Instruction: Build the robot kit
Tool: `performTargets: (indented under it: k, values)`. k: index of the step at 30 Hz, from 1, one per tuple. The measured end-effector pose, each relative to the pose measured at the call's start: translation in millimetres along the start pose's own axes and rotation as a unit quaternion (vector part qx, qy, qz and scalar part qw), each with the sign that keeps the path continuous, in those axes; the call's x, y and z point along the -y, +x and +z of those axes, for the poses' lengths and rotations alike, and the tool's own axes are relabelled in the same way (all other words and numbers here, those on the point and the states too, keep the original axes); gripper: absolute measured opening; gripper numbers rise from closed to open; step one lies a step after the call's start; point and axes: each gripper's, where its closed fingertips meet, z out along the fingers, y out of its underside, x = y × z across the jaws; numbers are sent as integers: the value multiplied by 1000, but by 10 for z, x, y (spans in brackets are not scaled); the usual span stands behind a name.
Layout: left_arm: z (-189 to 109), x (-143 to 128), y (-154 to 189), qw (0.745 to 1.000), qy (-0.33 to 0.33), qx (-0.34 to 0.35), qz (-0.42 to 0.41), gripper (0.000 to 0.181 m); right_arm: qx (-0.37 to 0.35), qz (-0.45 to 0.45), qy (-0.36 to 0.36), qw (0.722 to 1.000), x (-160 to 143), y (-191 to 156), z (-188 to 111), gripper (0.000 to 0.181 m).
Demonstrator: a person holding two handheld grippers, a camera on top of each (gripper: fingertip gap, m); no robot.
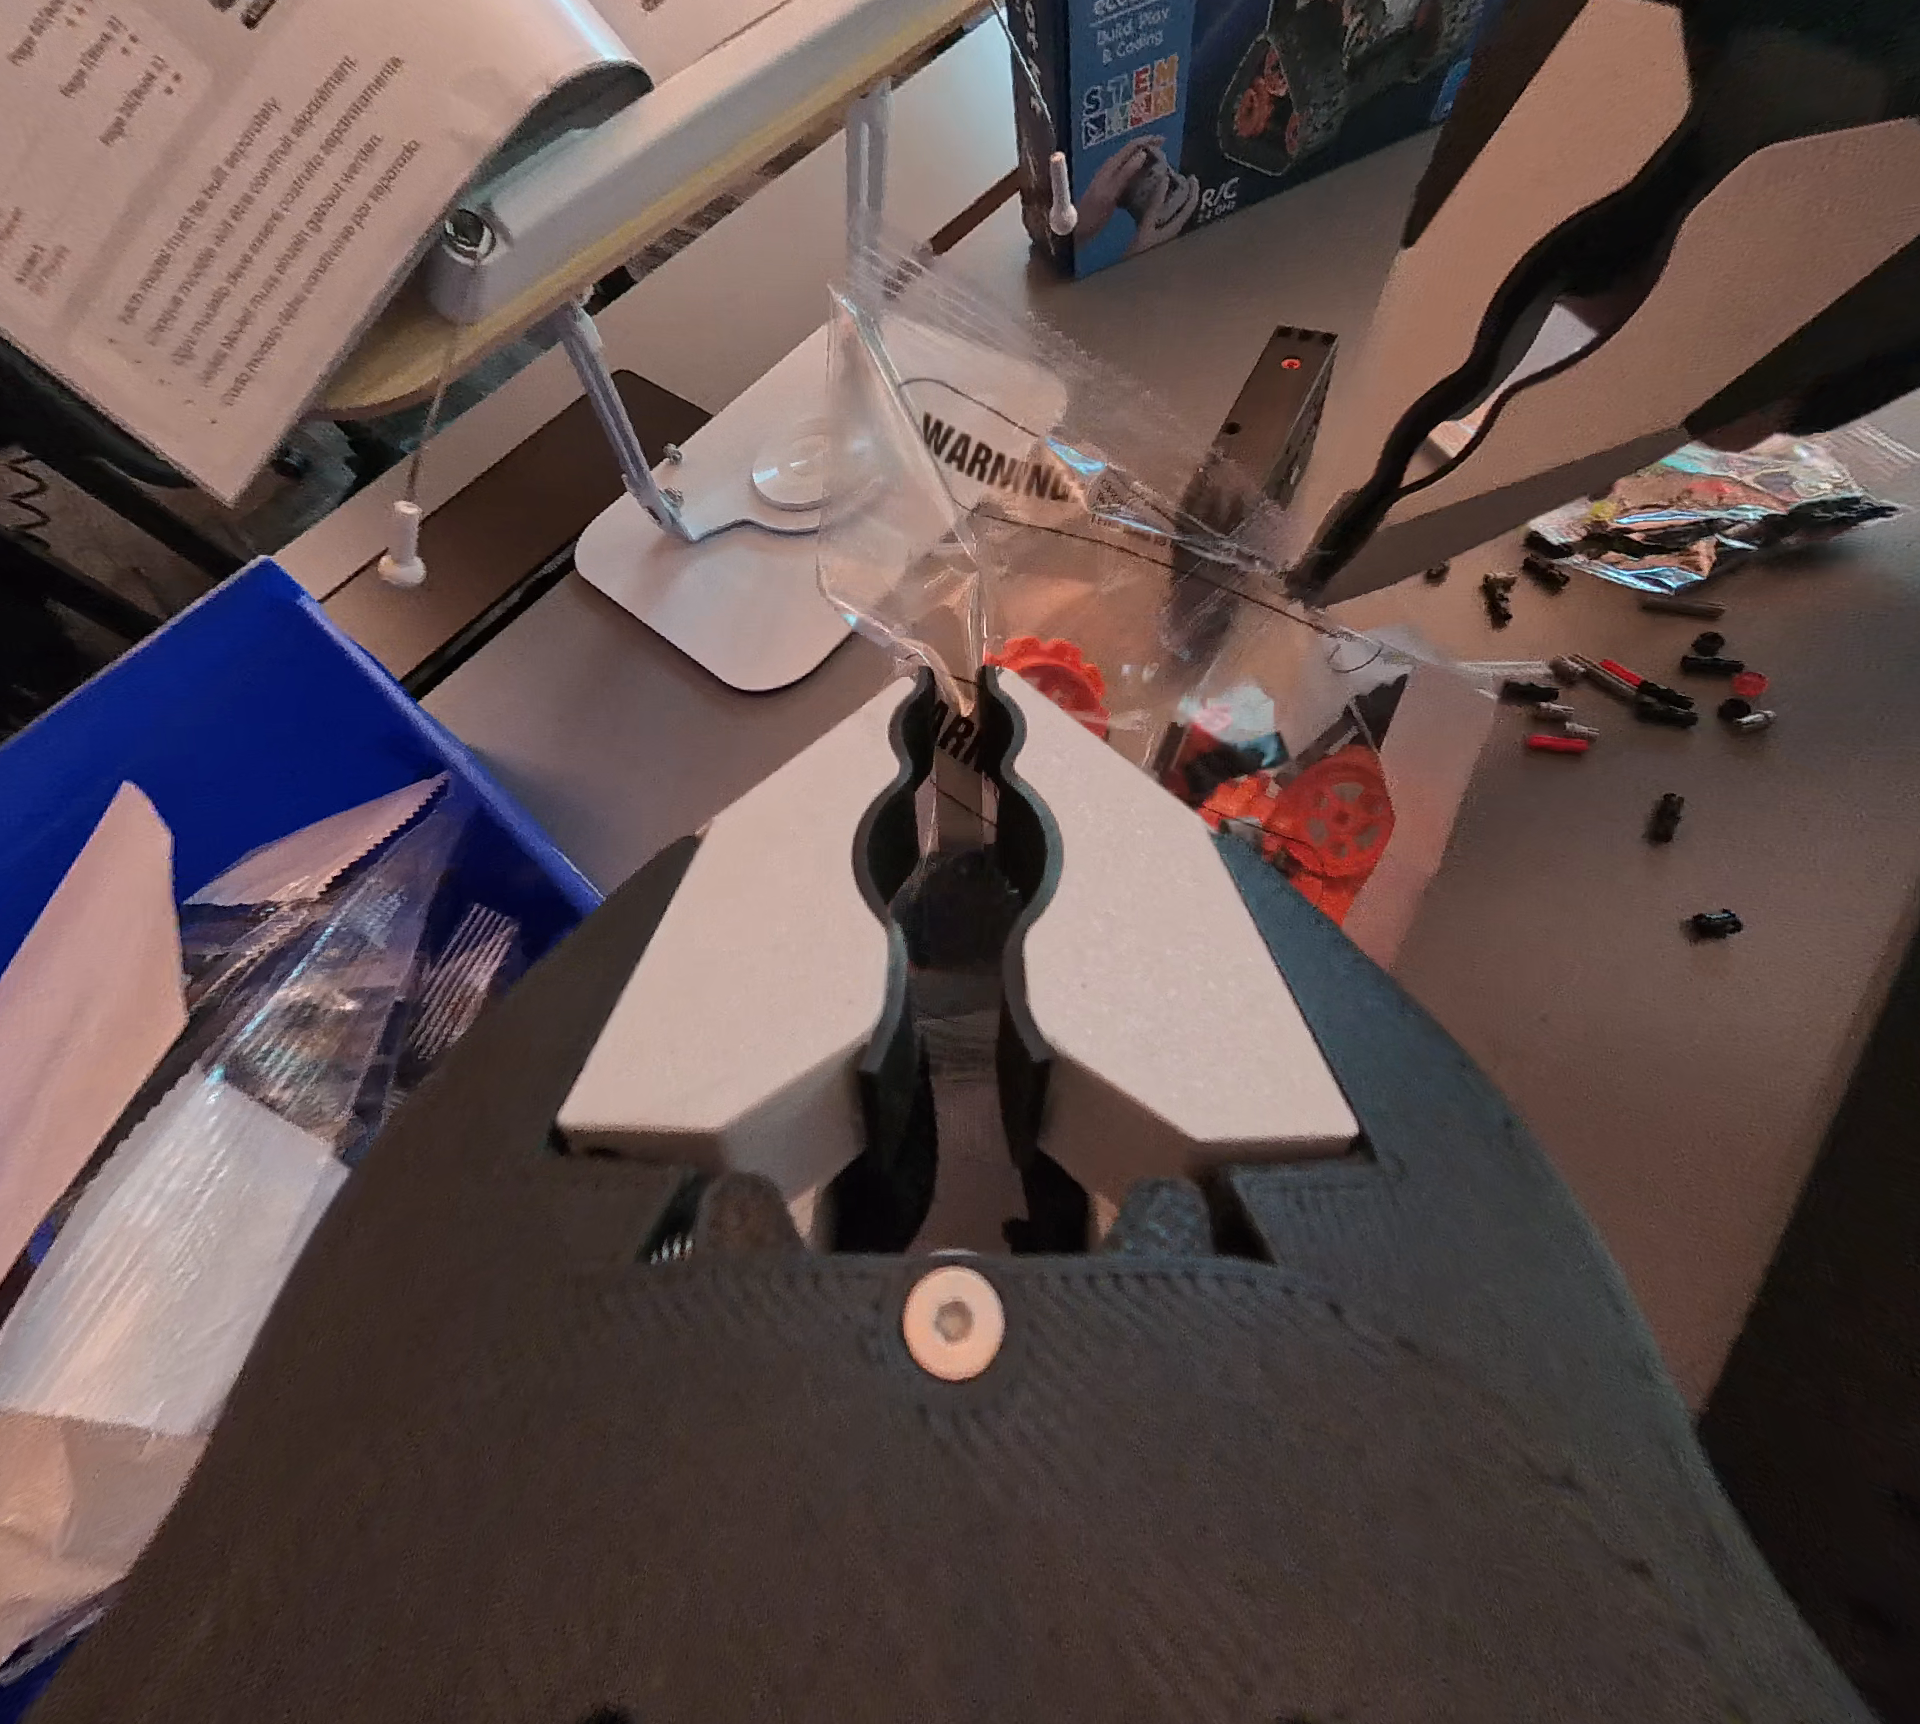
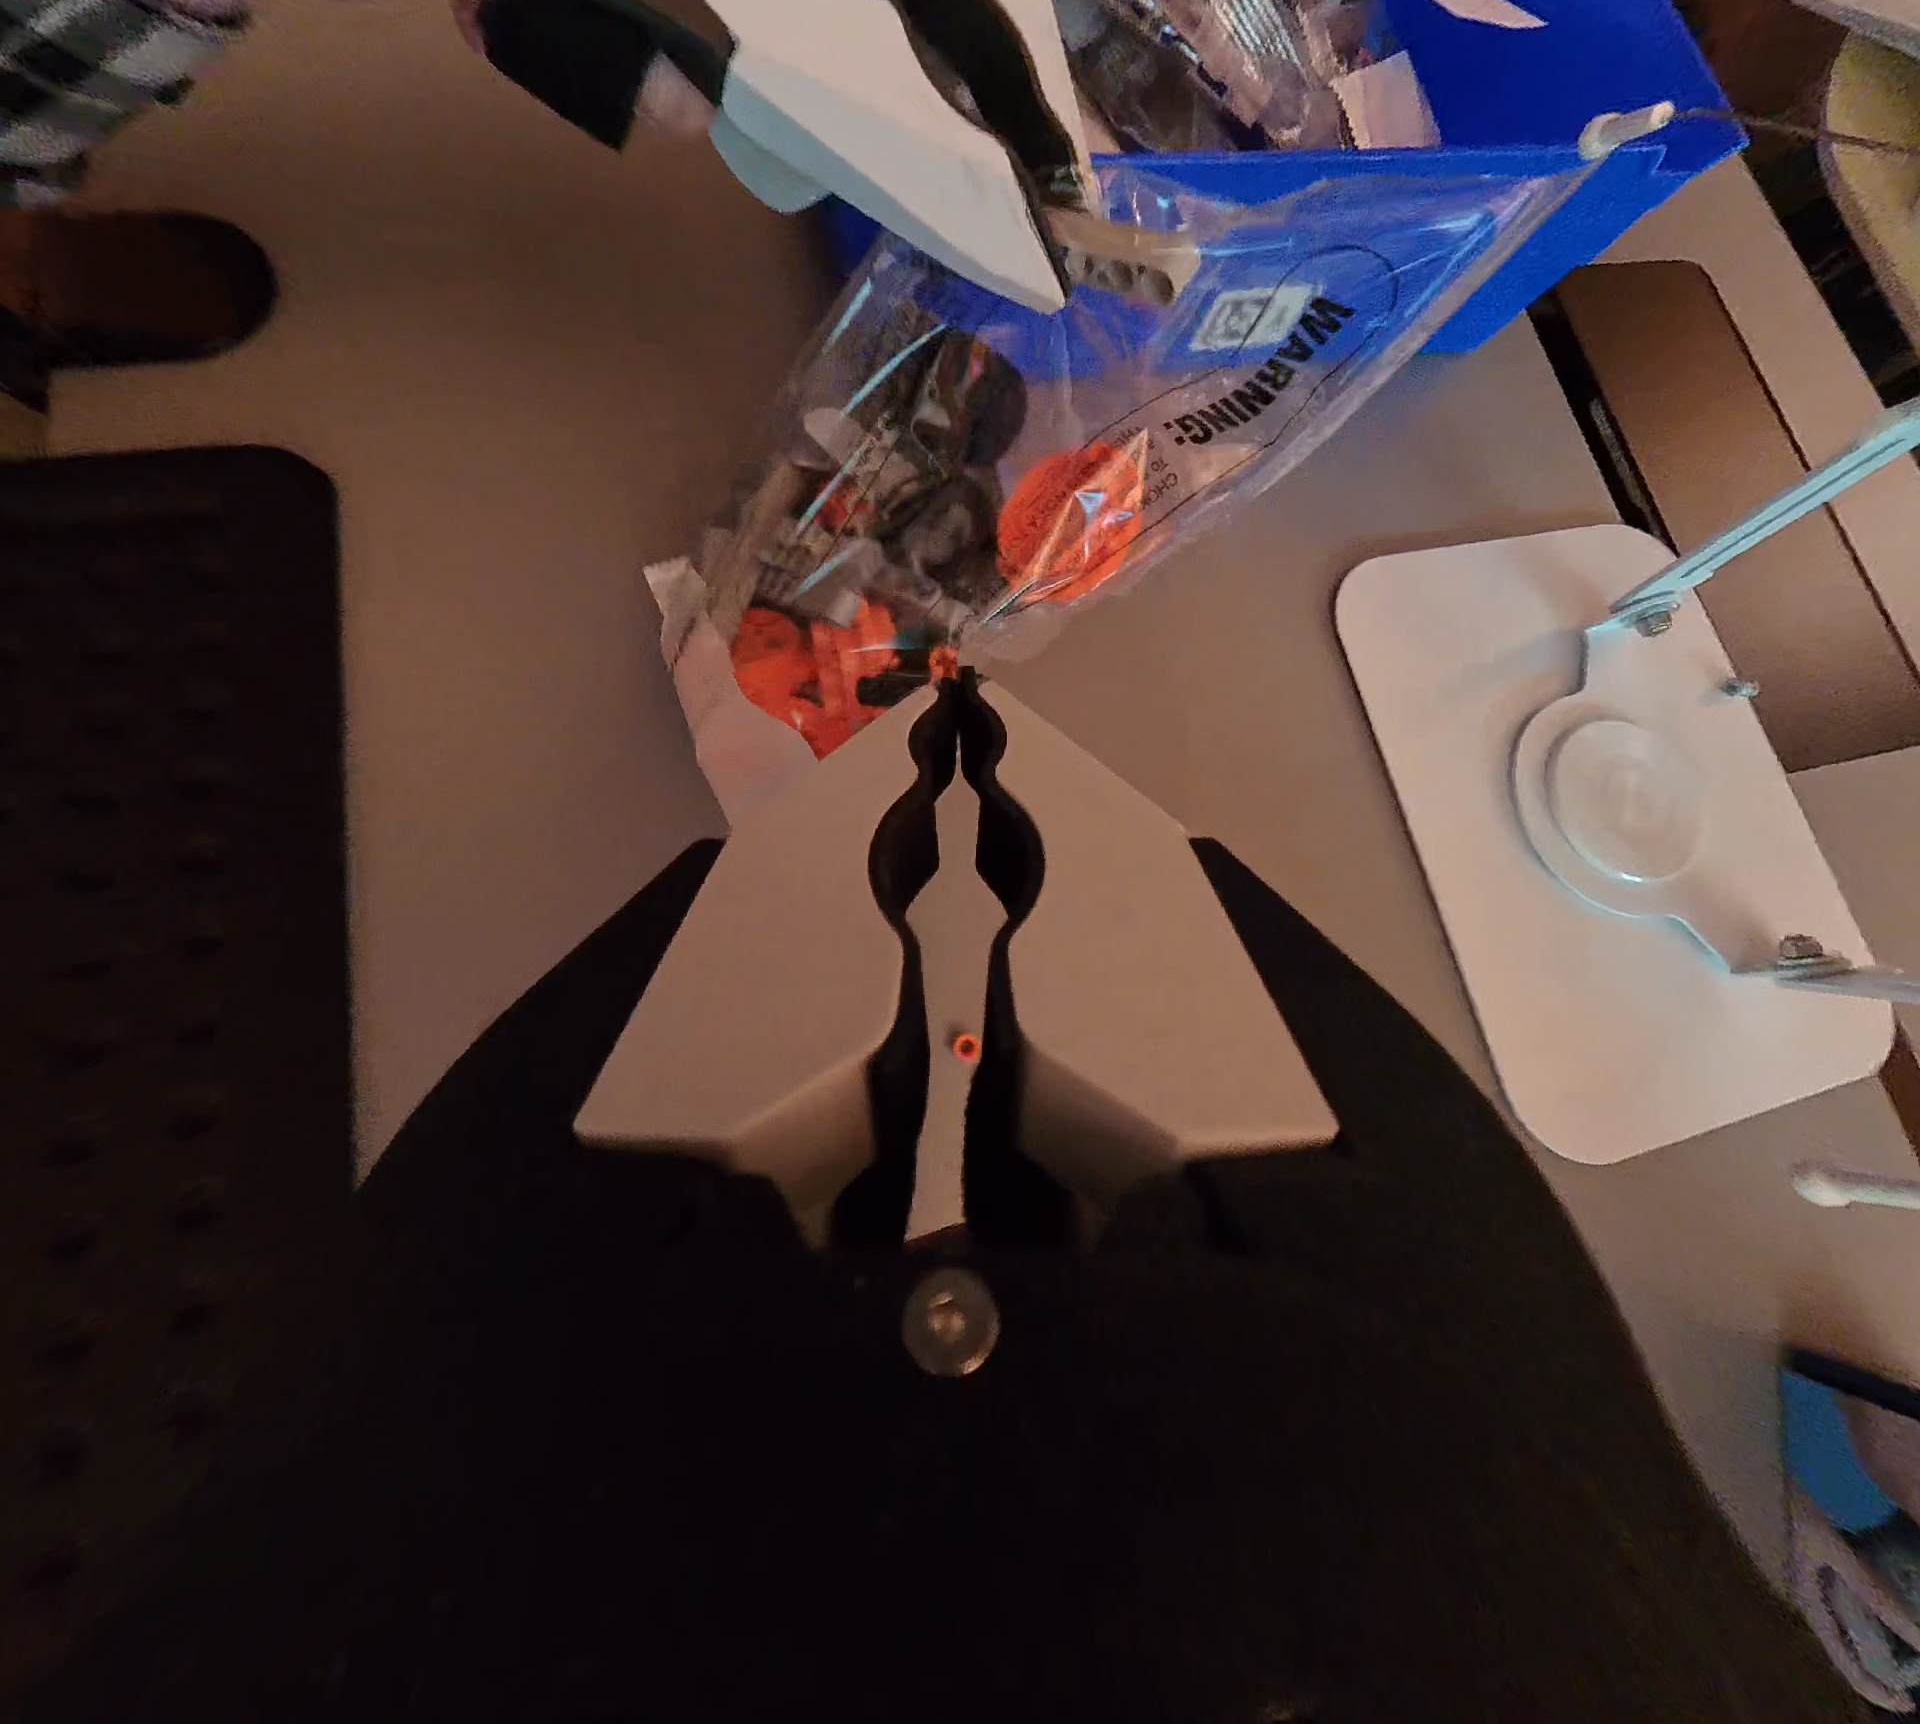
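Note:
A clear plastic bag (image 1: pixel 997 469) with orange wheels and grey and black building parts hangs between my two grippers above the grey table (image 1: pixel 623 718). My left gripper (image 1: pixel 958 687) is shut on one edge of the bag. My right gripper (image 2: pixel 954 682) is shut on the opposite corner of the bag (image 2: pixel 935 511). The right gripper also shows in the left wrist view (image 1: pixel 1311 578), at the upper right. The left gripper shows in the right wrist view (image 2: pixel 1055 261), at the top. The bag is stretched taut between them.
A blue bin (image 1: pixel 239 739) with empty bags stands at the left. A white book stand (image 1: pixel 727 552) holds an open instruction booklet (image 1: pixel 260 64). A blue toy box (image 1: pixel 1247 12) stands behind. Small loose parts (image 1: pixel 1642 708) and a foil bag (image 1: pixel 1714 511) lie at the right. A black mat (image 2: pixel 156 843) lies nearby.

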Motion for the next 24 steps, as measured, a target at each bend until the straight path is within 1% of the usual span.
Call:
performTargets:
  k: [2,3,5,7,9,12,14,16,18,21,22,24]
  values:
    - [-50,63,-24,1000,22,3,-9,6,2,8,24,1000,125,11,-68,0]
    - [-68,71,-44,1000,27,3,-14,5,8,13,24,1000,141,8,-56,0]
    - [-68,45,-85,1000,23,12,-12,6,-2,-11,10,1000,152,33,-55,0]
    - [-96,77,-102,999,33,14,-21,6,10,12,39,999,315,61,-135,0]
    - [-98,48,-109,999,24,17,-15,5,7,1,6,1000,195,88,-38,0]
    - [-81,27,-137,999,32,18,-28,6,24,15,25,999,279,71,-67,0]
    - [-76,4,-161,999,26,30,-19,5,9,8,11,1000,217,148,-20,0]
    - [-99,27,-160,999,32,32,-22,6,15,21,33,999,306,161,-75,0]
    - [-108,-5,-184,999,24,33,-25,6,18,24,17,999,257,198,-14,0]
    - [-87,-36,-215,998,20,37,-38,6,50,49,22,997,301,231,-4,0]
    - [-73,-71,-235,998,10,41,-39,7,54,58,10,997,247,289,53,0]
    - [-75,-103,-297,997,0,73,-25,12,46,69,-12,997,116,432,161,0]
